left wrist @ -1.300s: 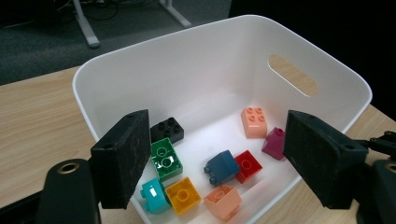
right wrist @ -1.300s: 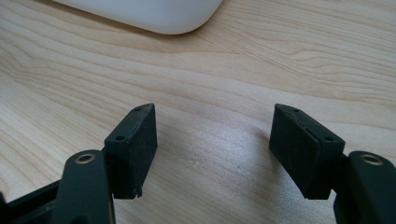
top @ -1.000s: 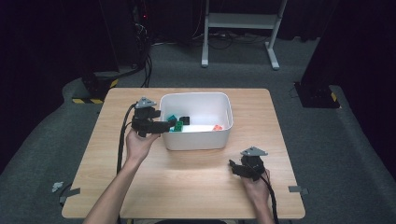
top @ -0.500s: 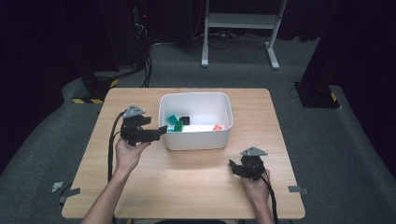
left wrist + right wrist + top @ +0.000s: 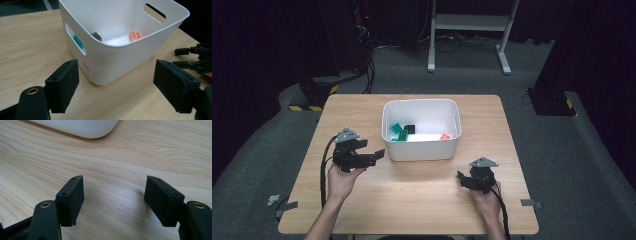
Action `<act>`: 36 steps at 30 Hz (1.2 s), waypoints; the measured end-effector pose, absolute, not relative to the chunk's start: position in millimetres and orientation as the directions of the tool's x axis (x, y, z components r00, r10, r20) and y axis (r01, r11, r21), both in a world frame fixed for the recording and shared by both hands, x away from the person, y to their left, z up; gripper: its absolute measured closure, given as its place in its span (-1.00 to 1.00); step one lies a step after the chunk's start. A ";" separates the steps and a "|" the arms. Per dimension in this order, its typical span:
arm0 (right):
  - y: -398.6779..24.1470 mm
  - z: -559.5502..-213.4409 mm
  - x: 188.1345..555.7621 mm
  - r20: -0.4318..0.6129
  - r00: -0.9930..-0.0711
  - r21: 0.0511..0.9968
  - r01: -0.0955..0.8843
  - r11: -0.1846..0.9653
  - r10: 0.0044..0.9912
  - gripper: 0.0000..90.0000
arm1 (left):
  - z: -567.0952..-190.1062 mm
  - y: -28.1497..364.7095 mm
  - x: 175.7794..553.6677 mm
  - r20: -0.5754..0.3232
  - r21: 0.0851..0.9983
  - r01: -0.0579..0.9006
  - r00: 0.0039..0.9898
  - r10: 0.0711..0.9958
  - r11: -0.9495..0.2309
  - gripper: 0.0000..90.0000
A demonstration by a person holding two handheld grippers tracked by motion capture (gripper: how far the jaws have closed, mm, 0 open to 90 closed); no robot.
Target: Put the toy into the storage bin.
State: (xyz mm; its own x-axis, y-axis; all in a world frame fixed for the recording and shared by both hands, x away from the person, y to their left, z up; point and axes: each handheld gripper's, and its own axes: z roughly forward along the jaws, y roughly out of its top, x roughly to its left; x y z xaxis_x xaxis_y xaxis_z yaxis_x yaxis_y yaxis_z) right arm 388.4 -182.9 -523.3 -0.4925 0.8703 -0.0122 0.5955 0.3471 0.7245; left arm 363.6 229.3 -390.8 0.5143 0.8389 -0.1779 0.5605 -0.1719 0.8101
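A white bin point(image 5: 421, 150) stands in the middle of the wooden table point(image 5: 412, 200). In it lie teal and green bricks point(image 5: 399, 132), a black brick point(image 5: 410, 129) and an orange brick point(image 5: 445, 136). My left gripper point(image 5: 371, 150) is open and empty, just left of the bin's near left corner and pointing at it. Its own view looks at that bin point(image 5: 120, 57) corner between the open left gripper point(image 5: 116, 75) pads, with the orange brick point(image 5: 134, 36) and a dark brick point(image 5: 96, 36) inside. My right gripper point(image 5: 460, 179) rests low near the table's front right, and the right gripper point(image 5: 113, 187) is open over bare wood.
The bin's rounded corner point(image 5: 82, 126) lies ahead of the right gripper. The right gripper point(image 5: 192, 58) shows at the far right of the left gripper view. Cables trail back from both grippers along the forearms. A white stand point(image 5: 467, 40) is on the floor behind the table.
My left gripper has drawn back from the bin's left rim, moving left, toward the person and lower. The right gripper has not moved.
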 end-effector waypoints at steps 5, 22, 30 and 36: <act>-182.9 -523.3 388.4 -0.013 -0.492 0.724 0.595 0.347 0.870 -0.29 | -400.5 229.1 356.6 -0.175 0.800 0.571 0.516 0.839 -0.184 -0.54; -182.9 -523.3 388.4 -0.013 -0.492 0.724 0.595 0.347 0.870 -0.29 | -442.5 223.8 345.4 -0.083 0.765 0.592 0.483 0.872 -0.255 -0.55; -183.0 -523.3 388.4 -0.014 -0.493 0.725 0.595 0.348 0.870 -0.29 | -476.2 221.6 352.3 -0.064 0.715 0.636 0.473 0.879 -0.290 -0.55; -182.8 -523.3 388.3 -0.012 -0.491 0.725 0.596 0.346 0.871 -0.29 | -499.3 227.5 358.3 -0.117 0.700 0.675 0.430 0.895 -0.233 -0.55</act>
